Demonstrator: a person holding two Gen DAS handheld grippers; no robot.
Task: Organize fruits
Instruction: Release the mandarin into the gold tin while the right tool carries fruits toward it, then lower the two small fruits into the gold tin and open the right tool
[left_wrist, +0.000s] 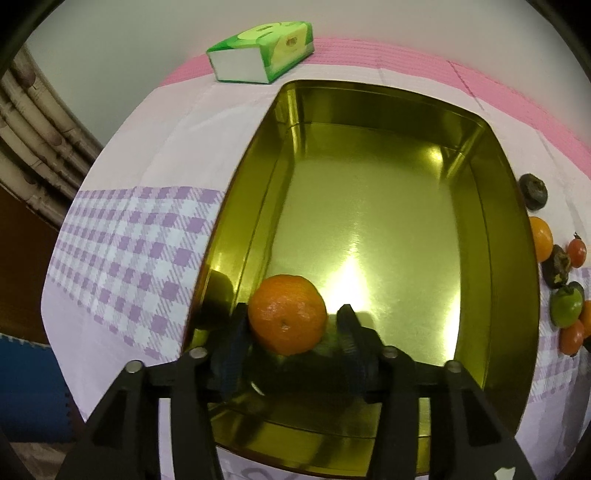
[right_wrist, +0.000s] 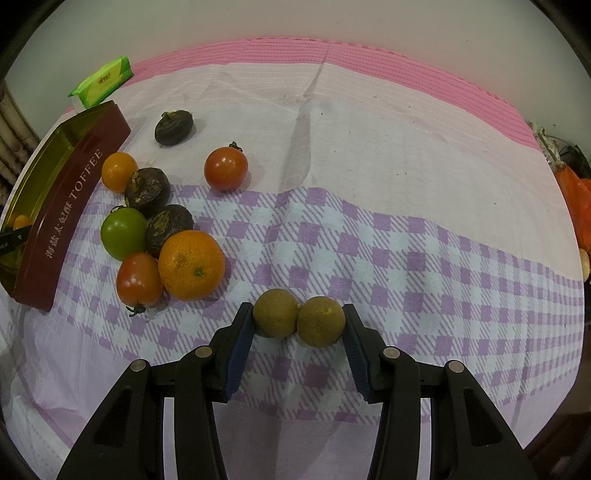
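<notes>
Plainly legible: "TOFFEE" in pale letters on the maroon outer wall of the tin (right_wrist: 70, 206), with a line of Chinese characters beside it that you cannot read clearly. The green tissue pack (left_wrist: 262, 51) beyond the tin carries a label too small to make out.

Tin: gold inside, sitting on the checked cloth (right_wrist: 369, 240) that covers the bench. It holds one mandarin (left_wrist: 287, 314) in the near left corner, next to the side wall. Rest of the tin floor is bare.

Your left tool (left_wrist: 293, 325) is inside the tin, part open. The mandarin lies between the fingers; the left pad is at or very near the peel, and the right pad stands clear with a gap.

Your right tool (right_wrist: 299, 325) is over the cloth, fingers bracketing two olive-brown round fruits (right_wrist: 299, 321) that touch each other. Each pad meets the outer side of one fruit, so the pair looks clamped between them.

Loose fruit just beside the tin's long wall: a large orange (right_wrist: 191, 265), a small orange (right_wrist: 119, 171), two red tomatoes (right_wrist: 138, 280), a green tomato (right_wrist: 123, 232), three dark wrinkled fruits (right_wrist: 147, 191).
</notes>
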